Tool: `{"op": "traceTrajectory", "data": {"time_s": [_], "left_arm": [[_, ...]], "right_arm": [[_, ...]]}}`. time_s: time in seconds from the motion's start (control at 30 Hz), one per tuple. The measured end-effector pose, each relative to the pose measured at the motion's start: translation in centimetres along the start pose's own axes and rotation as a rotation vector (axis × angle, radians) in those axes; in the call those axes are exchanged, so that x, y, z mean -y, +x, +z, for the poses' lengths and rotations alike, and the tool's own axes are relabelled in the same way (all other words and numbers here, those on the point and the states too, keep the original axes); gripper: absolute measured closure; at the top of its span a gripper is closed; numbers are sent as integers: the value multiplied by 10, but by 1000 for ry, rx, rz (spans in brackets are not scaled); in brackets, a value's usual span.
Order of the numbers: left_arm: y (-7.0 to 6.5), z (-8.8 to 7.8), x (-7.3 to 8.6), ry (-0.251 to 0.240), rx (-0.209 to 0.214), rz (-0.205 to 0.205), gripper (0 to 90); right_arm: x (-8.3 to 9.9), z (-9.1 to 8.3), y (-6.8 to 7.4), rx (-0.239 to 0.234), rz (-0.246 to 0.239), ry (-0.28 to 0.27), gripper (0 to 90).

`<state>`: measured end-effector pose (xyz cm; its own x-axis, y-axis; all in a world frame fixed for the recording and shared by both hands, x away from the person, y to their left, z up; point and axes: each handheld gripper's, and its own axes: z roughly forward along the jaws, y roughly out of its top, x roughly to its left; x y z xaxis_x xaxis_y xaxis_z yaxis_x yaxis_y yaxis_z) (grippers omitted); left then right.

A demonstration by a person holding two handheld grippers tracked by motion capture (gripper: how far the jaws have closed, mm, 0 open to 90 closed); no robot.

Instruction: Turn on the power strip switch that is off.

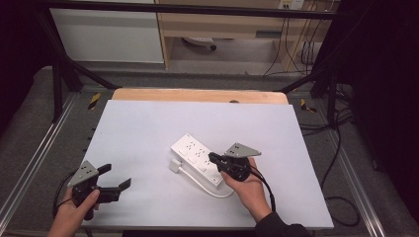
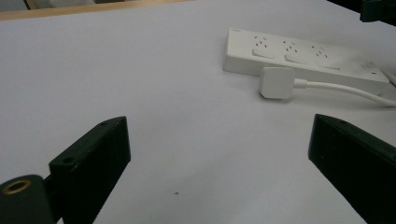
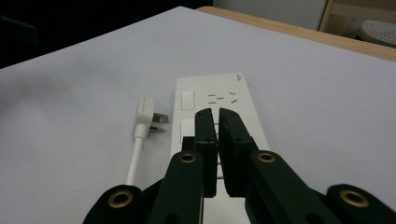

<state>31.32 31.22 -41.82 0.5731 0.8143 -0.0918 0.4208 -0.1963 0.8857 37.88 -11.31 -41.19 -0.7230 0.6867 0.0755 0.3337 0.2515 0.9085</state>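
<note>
- A white power strip (image 1: 198,158) lies flat near the middle of the white table (image 1: 148,128), a bit toward the near edge and the right side.
- The strip lies slanted. One end points to the far left corner, and the other end points to the near right corner.
- Its white cord (image 1: 205,186) comes out of the near end and bends back along the strip's left side.
- The white plug (image 1: 174,165) at the end of the cord lies on the table, just beside the strip.
- In the right gripper view the plug's metal pins point at the strip's side.
- The right gripper (image 1: 213,158) is over the near half of the strip, held by the right hand (image 1: 245,185).
- Its two black jaws are pressed together, with just a thin slit between them, and nothing is pinched in them.
- The closed tips sit right above the strip's top, by a white switch (image 3: 187,100). I cannot tell if they touch it.
- The left gripper (image 1: 118,176) is near the near left corner of the table, well apart from the strip, held by the left hand (image 1: 74,210).
- Its jaws are spread wide and hold nothing, with bare table between them.
- In the left gripper view the strip and plug lie far ahead, up and to the right.
</note>
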Motion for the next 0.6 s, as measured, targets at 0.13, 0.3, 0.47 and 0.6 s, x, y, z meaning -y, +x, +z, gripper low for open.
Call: {"op": "traceTrajectory", "data": {"time_s": [0.13, 0.3, 0.47, 0.6], "left_arm": [[0, 0, 0, 3, -1, 5, 57], [0, 0, 0, 3, -1, 6, 57], [0, 0, 0, 4, -2, 8, 57], [0, 0, 0, 3, -3, 8, 57]], "right_arm": [[2, 2, 0, -3, 3, 3, 889], [4, 5, 2, -3, 3, 16, 900], [7, 9, 4, -5, 2, 32, 900], [11, 12, 6, -5, 7, 38, 900]]}}
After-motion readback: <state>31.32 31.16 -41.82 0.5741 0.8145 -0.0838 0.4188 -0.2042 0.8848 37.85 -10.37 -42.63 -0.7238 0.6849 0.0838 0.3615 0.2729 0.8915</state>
